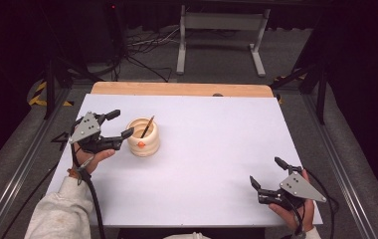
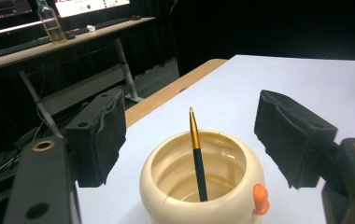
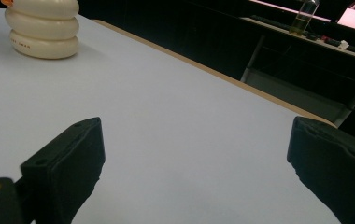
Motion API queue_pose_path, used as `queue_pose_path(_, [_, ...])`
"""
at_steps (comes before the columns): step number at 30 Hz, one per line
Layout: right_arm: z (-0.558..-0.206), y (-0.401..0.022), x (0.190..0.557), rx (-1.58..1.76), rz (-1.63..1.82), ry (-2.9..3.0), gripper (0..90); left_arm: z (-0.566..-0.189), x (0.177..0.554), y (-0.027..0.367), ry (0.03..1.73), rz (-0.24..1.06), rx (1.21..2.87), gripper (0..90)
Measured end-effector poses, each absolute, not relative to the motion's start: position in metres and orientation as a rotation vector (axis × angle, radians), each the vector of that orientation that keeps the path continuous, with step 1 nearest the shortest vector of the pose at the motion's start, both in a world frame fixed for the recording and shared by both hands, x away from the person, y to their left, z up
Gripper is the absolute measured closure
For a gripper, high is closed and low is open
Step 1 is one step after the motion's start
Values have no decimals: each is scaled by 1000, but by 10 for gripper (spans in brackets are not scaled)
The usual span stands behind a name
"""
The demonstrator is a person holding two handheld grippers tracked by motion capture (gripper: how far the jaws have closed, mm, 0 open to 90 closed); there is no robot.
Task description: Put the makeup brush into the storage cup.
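Note:
A cream ribbed pot stands left of the middle of the white table, with a small orange knob on its near side. A black pen with a gold tip leans inside it. My left gripper hovers just left of the pot, open. In the left gripper view the pot and the pen lie ahead of my left gripper, between its pads and untouched by them. My right gripper rests open at the near right, nothing in it. The right gripper view shows the pot far off beyond its own open jaws.
A wooden strip runs along the table's far edge. Behind it stand a grey metal frame and loose cables on the floor. A desk with a bottle stands beyond the table.

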State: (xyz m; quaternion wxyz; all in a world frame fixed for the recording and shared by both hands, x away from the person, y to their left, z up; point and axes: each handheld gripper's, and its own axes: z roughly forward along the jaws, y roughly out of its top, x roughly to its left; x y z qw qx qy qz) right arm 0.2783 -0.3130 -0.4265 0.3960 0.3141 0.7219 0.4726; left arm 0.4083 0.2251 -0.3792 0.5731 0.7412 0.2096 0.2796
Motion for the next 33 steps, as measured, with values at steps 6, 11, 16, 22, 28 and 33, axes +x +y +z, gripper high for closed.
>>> queue_pose_path(6, [-426,-313,278,795,1196,1829,46,-380,402,225,505,684,1749,177])
queue_pose_path(11, [-426,-313,278,794,1196,1830,46,-378,398,225,519,702,1742,101])
queue_pose_path(16, [-426,-313,278,794,1195,1830,47,-378,396,225,531,699,1747,64])
queue_pose_path(22, [-426,-312,277,790,1194,1829,49,-378,389,225,519,693,1751,33])
queue_pose_path(28, [-426,-311,277,786,1186,1832,49,-377,384,225,504,696,1745,31])
queue_pose_path(33, [-427,-311,277,785,1185,1834,49,-376,380,226,499,700,1745,30])
